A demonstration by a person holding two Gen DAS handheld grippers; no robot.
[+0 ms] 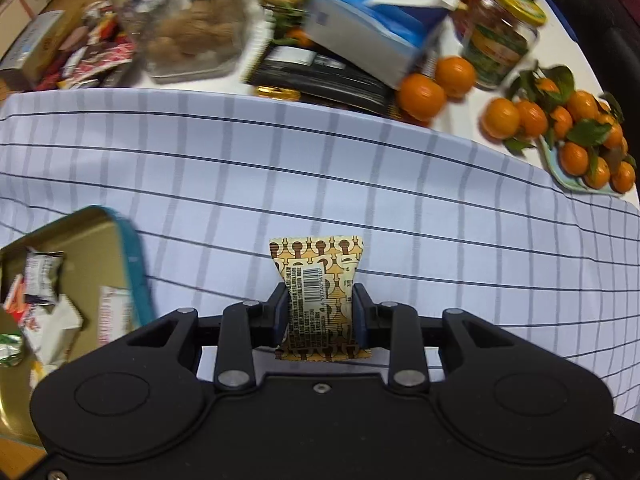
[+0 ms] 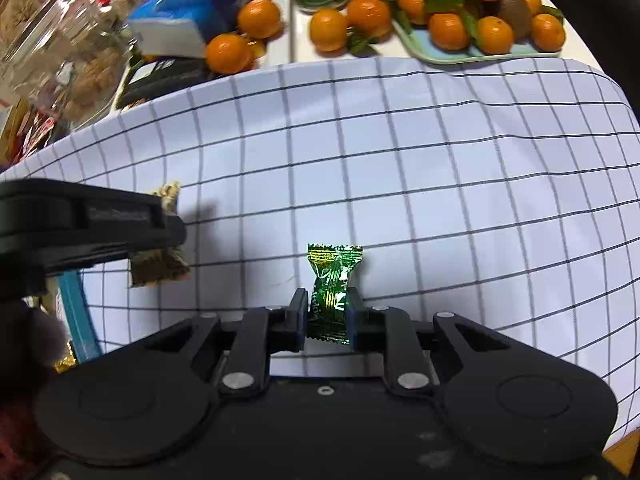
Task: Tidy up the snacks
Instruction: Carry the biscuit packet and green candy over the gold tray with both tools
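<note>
Left gripper [image 1: 320,316], lower centre of its view: fingers clenched on a yellow-and-brown wrapped snack [image 1: 318,300], a flat crinkled-film pillow pack with serrated end seals and a printed barcode. Right gripper [image 2: 327,312], lower centre of its view: fingers clenched on a green foil candy [image 2: 332,292], small, glossy and pinched at the waist. Both packets hang above the checked cloth [image 1: 360,180], a smooth woven sheet over the worktop. At lower left of the left view lies a gold tin [image 1: 100,248] with a blue rim, already holding wrapped sweets. Judged risks: slick film may slip from the fingers; a release short of the rim would drop a packet on the cloth; the grippers, close together, may collide. Farther back, mandarins [image 2: 452,28] on a pale green tray [image 2: 424,44].
</note>
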